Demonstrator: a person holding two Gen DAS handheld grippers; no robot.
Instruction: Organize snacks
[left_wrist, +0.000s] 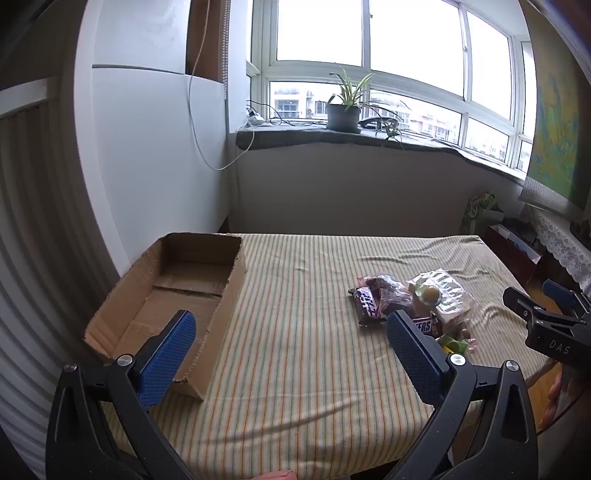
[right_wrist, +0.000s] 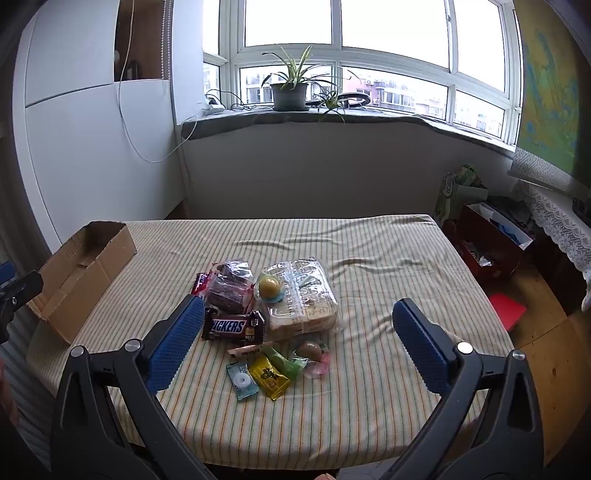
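A: Item one, snacks. Where?

B: One loose heap, mid-table on the striped cloth. The box stands open and empty at the left edge, well apart from the heap.

A: Contents and handling?

B: Snickers: light, fairly stiff, slick wrapper; best taken across its short width. Bread pack: largest, soft, crushable clear film; take by the long sides, gently. Dark cake bag: soft, crinkly, likely to slip. Yellow ball rests on the bread pack; round, probably rolls. Yellow sachet, mint packet and green wrapper: thin, flat, overlapping; hard to lift off cloth, so pinch an edge.

A: Grippers?

B: Right gripper: jaws spread to the full, nothing between them, hovering above the heap's near side and pitched downward. Left gripper: equally spread, empty, pitched downward, held over bare cloth between box and heap.

A: Progress?

B: Judged not begun; nothing is boxed.
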